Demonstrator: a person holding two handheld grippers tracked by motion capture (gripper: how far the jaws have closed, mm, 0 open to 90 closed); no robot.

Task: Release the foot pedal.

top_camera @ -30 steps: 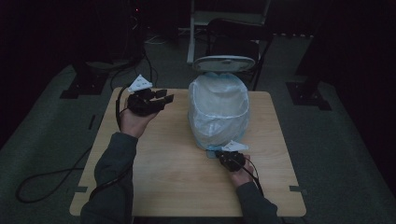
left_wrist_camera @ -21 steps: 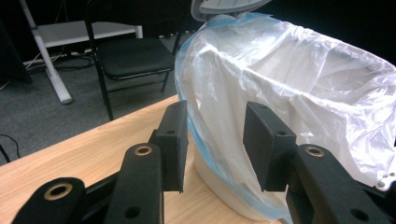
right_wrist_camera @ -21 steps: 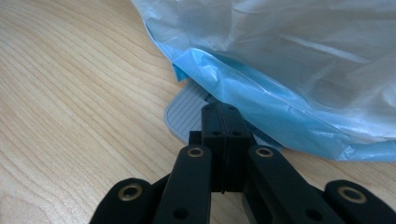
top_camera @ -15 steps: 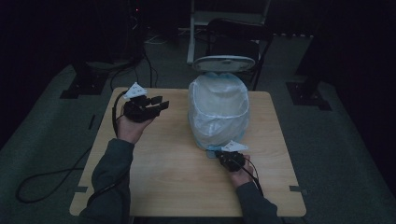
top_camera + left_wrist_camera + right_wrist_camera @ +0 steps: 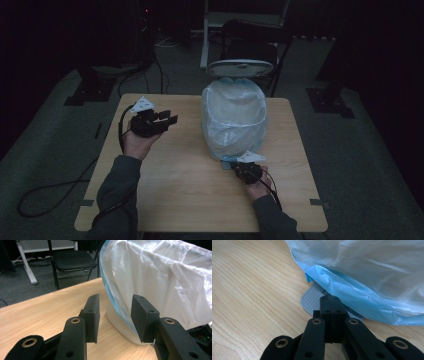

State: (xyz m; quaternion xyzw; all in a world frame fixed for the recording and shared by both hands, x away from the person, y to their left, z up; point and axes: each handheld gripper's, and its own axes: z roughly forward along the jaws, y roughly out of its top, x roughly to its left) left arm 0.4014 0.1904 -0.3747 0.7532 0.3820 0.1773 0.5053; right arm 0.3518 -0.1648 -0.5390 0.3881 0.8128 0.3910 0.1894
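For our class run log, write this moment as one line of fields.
left gripper: open, raised beside bin | right gripper: shut, on grey pedal | bin: bag-lined, lid up | table: wooden

Bare tabletop (image 5: pixel 175 180) left open from 6 to 9 o'clock, bag-lined bin (image 5: pixel 234 117) set as the obstacle toward 1 o'clock, grey pedal (image 5: pixel 312 300) projected at its near base

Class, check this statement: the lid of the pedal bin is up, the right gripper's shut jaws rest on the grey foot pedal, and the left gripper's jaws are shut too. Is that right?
Not quite. The left gripper has its jaws open, with a clear gap between them, as the left gripper view shows. The rest holds: the bin has its lid up, and the right gripper, jaws shut, rests on the grey foot pedal.
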